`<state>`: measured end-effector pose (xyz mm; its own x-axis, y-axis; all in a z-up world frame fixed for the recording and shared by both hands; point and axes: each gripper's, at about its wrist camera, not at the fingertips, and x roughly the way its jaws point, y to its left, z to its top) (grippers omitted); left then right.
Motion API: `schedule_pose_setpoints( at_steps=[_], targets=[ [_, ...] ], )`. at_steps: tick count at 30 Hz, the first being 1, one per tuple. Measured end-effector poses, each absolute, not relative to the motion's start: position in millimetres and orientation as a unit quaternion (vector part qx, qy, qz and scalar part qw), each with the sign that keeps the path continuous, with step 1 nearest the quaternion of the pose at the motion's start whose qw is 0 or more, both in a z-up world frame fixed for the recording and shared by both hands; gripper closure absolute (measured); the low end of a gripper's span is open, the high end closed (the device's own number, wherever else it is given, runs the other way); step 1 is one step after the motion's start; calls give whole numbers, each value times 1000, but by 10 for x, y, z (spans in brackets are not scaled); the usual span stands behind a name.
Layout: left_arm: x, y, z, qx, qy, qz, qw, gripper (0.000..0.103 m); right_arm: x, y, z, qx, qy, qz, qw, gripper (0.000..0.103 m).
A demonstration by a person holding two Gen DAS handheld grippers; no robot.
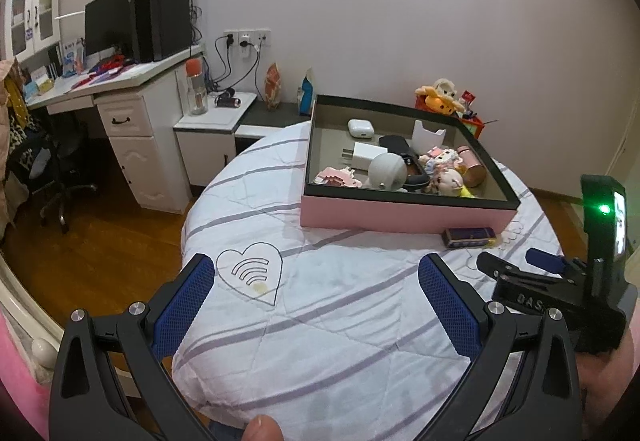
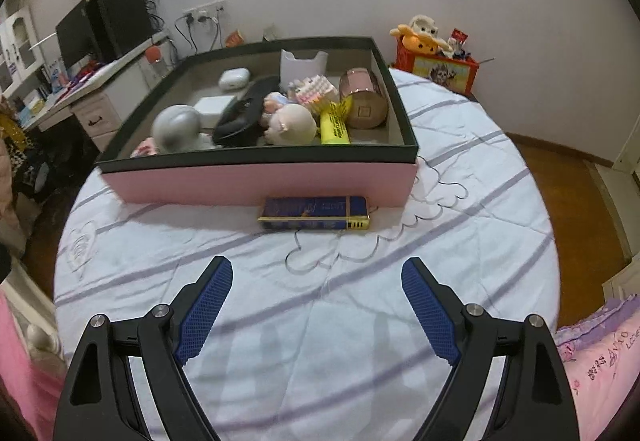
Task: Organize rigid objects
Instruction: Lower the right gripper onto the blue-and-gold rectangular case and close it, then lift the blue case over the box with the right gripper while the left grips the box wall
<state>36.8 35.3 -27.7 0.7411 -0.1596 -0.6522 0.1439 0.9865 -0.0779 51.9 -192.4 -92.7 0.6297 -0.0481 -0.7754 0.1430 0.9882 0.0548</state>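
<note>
A pink box with a dark rim [image 1: 404, 215] [image 2: 260, 183] stands on the white quilted bed. It holds an earbud case [image 1: 360, 128], a white charger [image 1: 368, 157], a grey ball [image 2: 176, 129], a doll [image 2: 290, 123], a yellow highlighter [image 2: 334, 127], a pink cup [image 2: 362, 97] and more. A blue and gold lighter [image 2: 314, 213] [image 1: 470, 238] lies on the quilt just in front of the box. My right gripper [image 2: 316, 269] is open and empty, short of the lighter. My left gripper [image 1: 316, 265] is open and empty over bare quilt, left of the right gripper [image 1: 516, 265].
A white desk [image 1: 120, 85] with monitor and computer stands at the left, with a nightstand [image 1: 216, 117] beside the bed. An orange toy box with plush toys [image 2: 436, 61] sits behind the bed. A pink pillow [image 2: 600, 345] lies at the right. Wooden floor surrounds the bed.
</note>
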Motion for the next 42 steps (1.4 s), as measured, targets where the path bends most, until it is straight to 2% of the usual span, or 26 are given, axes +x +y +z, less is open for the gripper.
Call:
schedule_pose_setpoints(
  at_steps=[11, 18, 20, 25, 33, 42],
  targets=[
    [720, 312, -448, -17, 367, -88, 926, 0, 950, -1949, -1163, 48, 459, -62, 885, 15],
    [835, 284, -535, -18, 376, -92, 922, 0, 1075, -1888, -1284, 34, 466, -68, 881, 5],
    [855, 275, -558, -18, 379, -92, 921, 0, 1092, -1863, -1294, 28, 461, -71, 884, 5],
    [878, 278, -580, -19, 382, -92, 920, 0, 1054, -1871, -1268, 30, 449, -74, 890, 20],
    [864, 232, -576, -13, 382, -95, 919, 0, 936, -1898, -1136, 49, 443, -37, 894, 20],
    [952, 218, -380, -8, 360, -97, 928, 0, 775, -1825, -446, 43, 385, 1, 922, 20]
  ],
)
